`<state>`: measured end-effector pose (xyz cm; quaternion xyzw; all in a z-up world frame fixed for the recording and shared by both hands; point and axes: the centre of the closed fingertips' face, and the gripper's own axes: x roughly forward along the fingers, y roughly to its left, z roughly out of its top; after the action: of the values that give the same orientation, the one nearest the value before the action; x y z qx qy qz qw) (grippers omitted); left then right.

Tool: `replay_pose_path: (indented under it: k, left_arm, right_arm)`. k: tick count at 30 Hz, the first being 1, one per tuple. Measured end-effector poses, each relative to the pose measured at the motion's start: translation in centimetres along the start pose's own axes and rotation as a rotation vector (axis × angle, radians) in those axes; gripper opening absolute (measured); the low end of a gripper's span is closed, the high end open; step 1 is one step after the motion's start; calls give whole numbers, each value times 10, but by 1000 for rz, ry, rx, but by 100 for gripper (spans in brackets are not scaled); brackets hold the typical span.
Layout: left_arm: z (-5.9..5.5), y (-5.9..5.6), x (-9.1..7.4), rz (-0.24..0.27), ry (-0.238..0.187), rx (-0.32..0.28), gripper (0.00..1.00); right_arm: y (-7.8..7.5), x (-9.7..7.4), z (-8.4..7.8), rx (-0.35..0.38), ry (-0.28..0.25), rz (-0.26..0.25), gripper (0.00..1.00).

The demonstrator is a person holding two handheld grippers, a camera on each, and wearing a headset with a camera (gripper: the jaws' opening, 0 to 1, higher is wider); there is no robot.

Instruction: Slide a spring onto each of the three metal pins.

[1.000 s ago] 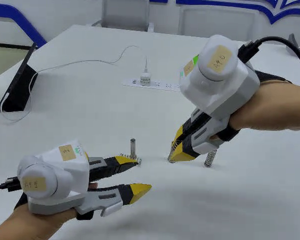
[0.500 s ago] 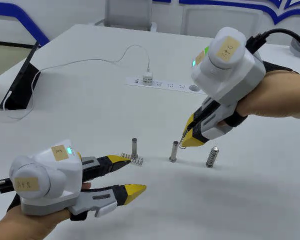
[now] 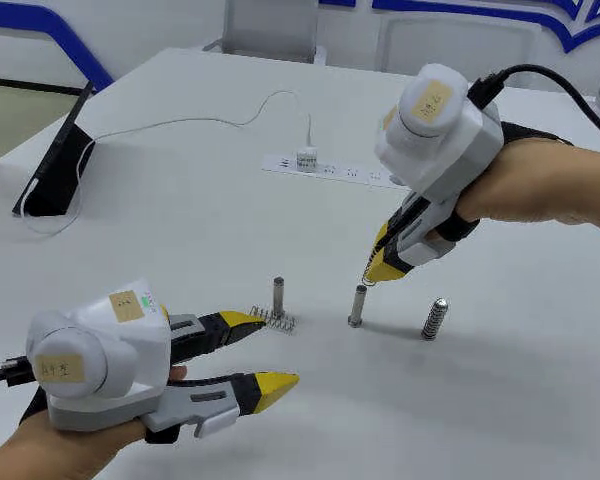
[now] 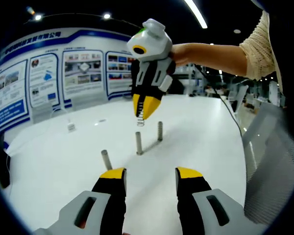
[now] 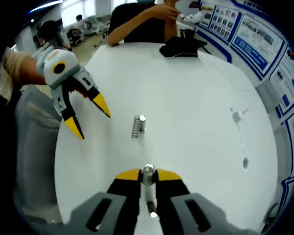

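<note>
Three upright pins stand in a row on the white table [image 3: 160,240], well apart from one another. The left-hand pin [image 3: 278,297] is bare, with a loose spring [image 3: 273,318] lying on its side against its foot. The middle pin [image 3: 358,305] is bare too. The right-hand pin [image 3: 436,318] already wears a spring along its whole length.

A third spring, the held spring [image 4: 140,120], dangles from the yellow tips of the right gripper [image 3: 380,268], whose jaws are pinched together on its upper end. It hangs just above the middle pin and a little to one side, not touching it. In the right gripper view a round metal end shows between the closed jaws (spring or pin top, I cannot tell which).

The left gripper [image 3: 265,350] lies low near the table's front edge with its jaws spread wide and nothing between them. Its upper tip is close to the loose spring, apparently just short of it.

Further back lie a power strip [image 3: 340,170] with a white plug [image 3: 306,158] and its cable [image 3: 180,122], and a dark tablet [image 3: 58,160] on a stand at the left edge.
</note>
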<state>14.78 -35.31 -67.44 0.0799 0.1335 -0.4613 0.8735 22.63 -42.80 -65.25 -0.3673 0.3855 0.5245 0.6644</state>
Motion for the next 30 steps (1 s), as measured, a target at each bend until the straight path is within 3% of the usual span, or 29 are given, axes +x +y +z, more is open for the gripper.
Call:
replay_pose_path:
  k: [30]
  left_arm:
    - [-3, 1, -2, 5, 6, -8, 40]
  right_arm:
    - [1, 26, -7, 18, 60, 33, 12]
